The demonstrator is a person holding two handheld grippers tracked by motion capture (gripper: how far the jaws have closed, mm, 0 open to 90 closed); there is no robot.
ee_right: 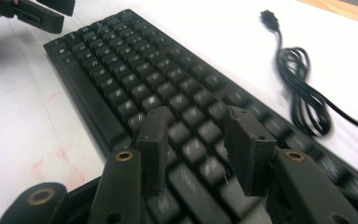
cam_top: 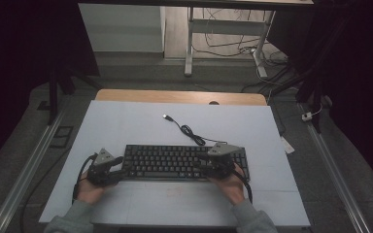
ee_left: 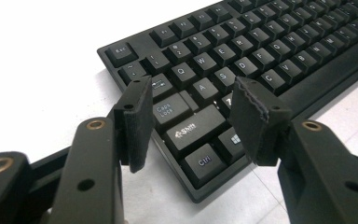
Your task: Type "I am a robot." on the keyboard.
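Flat black plastic keyboard [cam_top: 184, 162] is lying on the smooth white desk [cam_top: 141, 126], its coiled cable [cam_top: 190, 131] trailing behind, left claw [ee_left: 193, 122] and right claw [ee_right: 200, 149] both hovering open over its ends, gripping nothing.

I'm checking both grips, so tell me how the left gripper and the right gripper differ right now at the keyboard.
The left gripper sits at the keyboard's left end, jaws over the Shift and Ctrl corner; the right gripper sits near the right end, above keys farther in. The left gripper view is sharp, while the right gripper view is blurred. Both stand open with nothing clamped.
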